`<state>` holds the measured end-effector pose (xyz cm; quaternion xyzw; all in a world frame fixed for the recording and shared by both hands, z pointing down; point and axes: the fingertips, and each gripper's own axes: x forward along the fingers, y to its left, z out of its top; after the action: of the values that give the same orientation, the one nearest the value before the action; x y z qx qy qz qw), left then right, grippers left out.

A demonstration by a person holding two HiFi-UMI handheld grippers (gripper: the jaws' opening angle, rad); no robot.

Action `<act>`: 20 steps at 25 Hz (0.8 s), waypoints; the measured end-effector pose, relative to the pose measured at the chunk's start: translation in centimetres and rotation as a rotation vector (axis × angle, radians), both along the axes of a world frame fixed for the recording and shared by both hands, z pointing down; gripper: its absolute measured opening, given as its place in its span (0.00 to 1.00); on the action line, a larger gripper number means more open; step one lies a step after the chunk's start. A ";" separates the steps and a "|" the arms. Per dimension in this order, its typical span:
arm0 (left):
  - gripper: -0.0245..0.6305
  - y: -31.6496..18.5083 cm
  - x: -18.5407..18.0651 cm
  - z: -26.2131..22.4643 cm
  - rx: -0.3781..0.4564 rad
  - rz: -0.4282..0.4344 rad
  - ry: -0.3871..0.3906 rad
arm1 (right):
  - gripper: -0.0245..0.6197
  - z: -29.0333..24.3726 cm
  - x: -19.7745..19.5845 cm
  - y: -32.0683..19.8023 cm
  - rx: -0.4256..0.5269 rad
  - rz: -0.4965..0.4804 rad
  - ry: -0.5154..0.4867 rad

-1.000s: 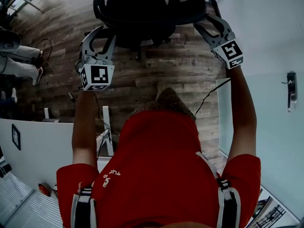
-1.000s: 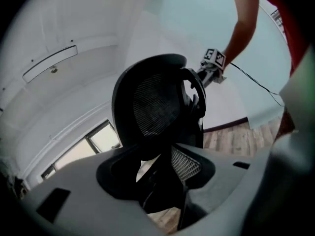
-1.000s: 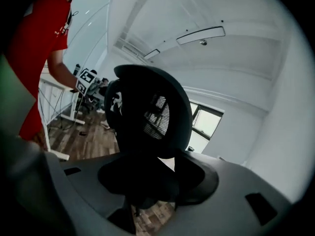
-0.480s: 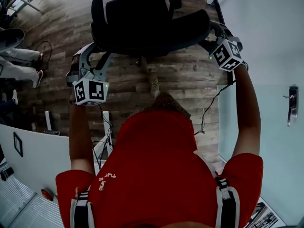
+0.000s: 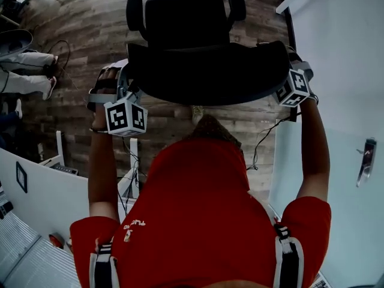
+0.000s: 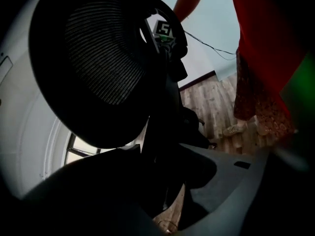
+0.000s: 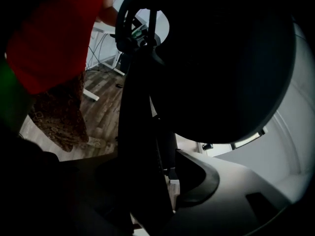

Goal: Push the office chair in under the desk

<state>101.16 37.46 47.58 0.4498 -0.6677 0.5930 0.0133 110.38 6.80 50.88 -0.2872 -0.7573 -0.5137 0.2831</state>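
Note:
A black office chair stands on the wood floor just ahead of me, its seat (image 5: 180, 17) beyond the wide backrest (image 5: 210, 71). My left gripper (image 5: 123, 83) is at the backrest's left edge and my right gripper (image 5: 282, 62) at its right edge. In the left gripper view the mesh backrest (image 6: 98, 68) fills the upper left, and its dark frame runs down between my left gripper's (image 6: 167, 200) jaws. The right gripper view shows the backrest (image 7: 221, 68) with its dark upright between my right gripper's (image 7: 147, 191) jaws. Both pairs of jaws are closing, with a slit of light still beside the frame.
A white desk (image 5: 42, 191) with cables is at the lower left. On the right is a white door (image 5: 348, 101) with a handle (image 5: 365, 161). Another person's legs (image 5: 30, 71) show at the far left. The chair's armrests (image 5: 135, 11) flank the seat.
The backrest now sits closer and between my two grippers. Both grippers have moved from behind the chair onto the backrest's side edges.

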 end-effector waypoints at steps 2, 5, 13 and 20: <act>0.31 -0.3 -0.4 0.4 -0.045 -0.001 0.009 | 0.40 -0.4 -0.4 0.3 0.009 -0.025 -0.011; 0.26 -0.4 -0.7 1.0 -0.106 0.011 0.034 | 0.37 -1.0 -0.9 0.7 0.020 -0.056 -0.028; 0.19 -0.4 -5.2 2.6 -0.196 0.016 0.040 | 0.34 -0.4 -4.4 0.0 0.050 -0.104 -0.004; 0.19 -3.3 -12.8 1.7 -0.139 0.005 0.002 | 0.32 0.2 -12.7 -2.7 0.047 -0.131 -0.021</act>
<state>88.36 34.21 49.23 0.4501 -0.6239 0.6374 0.0435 97.69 4.10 51.06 -0.3239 -0.7276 -0.5517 0.2475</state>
